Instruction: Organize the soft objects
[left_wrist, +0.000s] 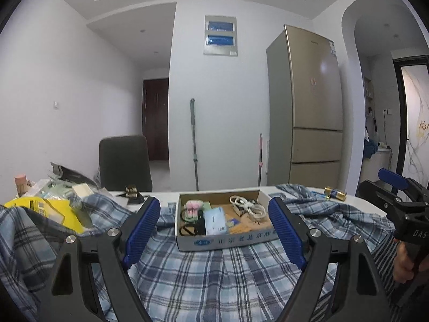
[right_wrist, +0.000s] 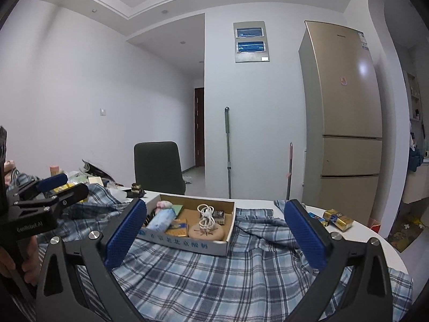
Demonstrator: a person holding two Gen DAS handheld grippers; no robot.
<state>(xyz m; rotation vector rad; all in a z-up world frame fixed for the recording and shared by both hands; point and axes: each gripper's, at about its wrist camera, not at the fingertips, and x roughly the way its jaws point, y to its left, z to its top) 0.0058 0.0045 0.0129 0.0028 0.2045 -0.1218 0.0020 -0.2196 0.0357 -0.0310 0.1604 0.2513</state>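
Left gripper (left_wrist: 214, 230): jaws apart, nothing between the pads, poised over plaid cloth (left_wrist: 203, 276).
Right gripper (right_wrist: 214, 238): jaws spread wide, empty, above the same cloth.
Plaid cloth: rumpled, spread across the near part of the white table (right_wrist: 362, 241).
Cardboard box (right_wrist: 187, 244): sits on the cloth toward the table's far edge, holding a white cable (right_wrist: 206, 216) and small packets.
Gold packets (right_wrist: 337, 218): near the table's right edge.

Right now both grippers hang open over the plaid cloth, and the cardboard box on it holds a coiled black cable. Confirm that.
Not quite: the coiled cable in the cardboard box is white, not black, as the right wrist view shows. The rest holds: the left gripper and the right gripper both stand open over the plaid cloth, and the box sits on it.
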